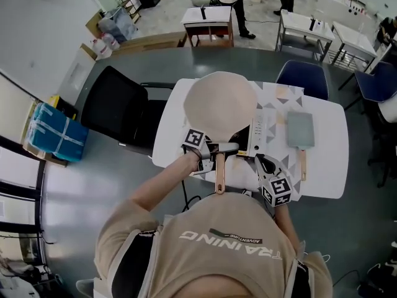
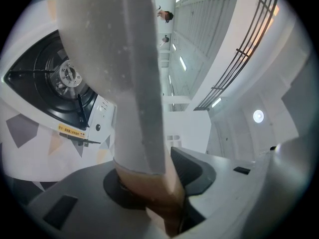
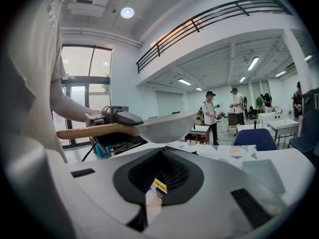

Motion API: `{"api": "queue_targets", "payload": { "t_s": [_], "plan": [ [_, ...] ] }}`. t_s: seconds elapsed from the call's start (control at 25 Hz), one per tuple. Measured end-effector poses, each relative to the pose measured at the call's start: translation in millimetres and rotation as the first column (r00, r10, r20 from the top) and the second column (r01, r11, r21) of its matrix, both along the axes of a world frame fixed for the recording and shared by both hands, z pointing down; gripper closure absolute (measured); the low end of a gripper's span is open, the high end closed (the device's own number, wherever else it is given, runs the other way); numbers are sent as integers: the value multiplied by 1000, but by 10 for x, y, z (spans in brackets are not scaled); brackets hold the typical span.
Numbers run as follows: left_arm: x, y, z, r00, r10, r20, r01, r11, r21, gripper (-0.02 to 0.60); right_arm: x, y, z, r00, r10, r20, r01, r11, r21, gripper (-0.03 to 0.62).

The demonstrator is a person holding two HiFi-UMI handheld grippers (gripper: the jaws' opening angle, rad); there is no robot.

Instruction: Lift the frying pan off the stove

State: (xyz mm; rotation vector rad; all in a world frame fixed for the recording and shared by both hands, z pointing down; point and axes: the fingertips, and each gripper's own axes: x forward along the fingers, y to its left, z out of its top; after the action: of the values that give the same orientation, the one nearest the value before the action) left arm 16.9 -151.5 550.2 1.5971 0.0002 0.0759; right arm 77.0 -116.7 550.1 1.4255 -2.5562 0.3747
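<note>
The beige frying pan point(image 1: 220, 101) hangs in the air above the black stove point(image 1: 245, 135), held by its wooden handle point(image 1: 219, 174). My left gripper point(image 1: 214, 149) is shut on that handle near the bowl. In the left gripper view the pan's underside point(image 2: 99, 34) fills the top, the handle point(image 2: 154, 183) is wedged between the jaws, and the stove's bare burner point(image 2: 50, 78) shows below left. From the right gripper view the pan point(image 3: 167, 126) floats level over the table. My right gripper point(image 1: 260, 161) rests at the table's front, jaws together and holding nothing point(image 3: 157, 183).
A grey rectangular board with a wooden handle point(image 1: 300, 130) lies right of the stove on the white table point(image 1: 329, 166). A black chair point(image 1: 118, 110) stands at the table's left end, a blue chair point(image 1: 302, 76) behind it. People stand far back point(image 3: 210, 113).
</note>
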Motion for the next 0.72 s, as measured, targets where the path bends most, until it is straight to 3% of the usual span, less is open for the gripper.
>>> {"api": "queue_targets", "payload": {
  "t_s": [0.4, 0.72],
  "plan": [
    [22, -18, -101, 1000, -6, -1, 6, 1000, 9, 420, -46, -15, -65, 1000, -11, 5, 11, 1000, 22, 599],
    [-39, 49, -9, 999, 23, 49, -23, 1000, 13, 420, -77, 1, -52, 1000, -17, 5, 17, 1000, 24, 599]
  ]
}}
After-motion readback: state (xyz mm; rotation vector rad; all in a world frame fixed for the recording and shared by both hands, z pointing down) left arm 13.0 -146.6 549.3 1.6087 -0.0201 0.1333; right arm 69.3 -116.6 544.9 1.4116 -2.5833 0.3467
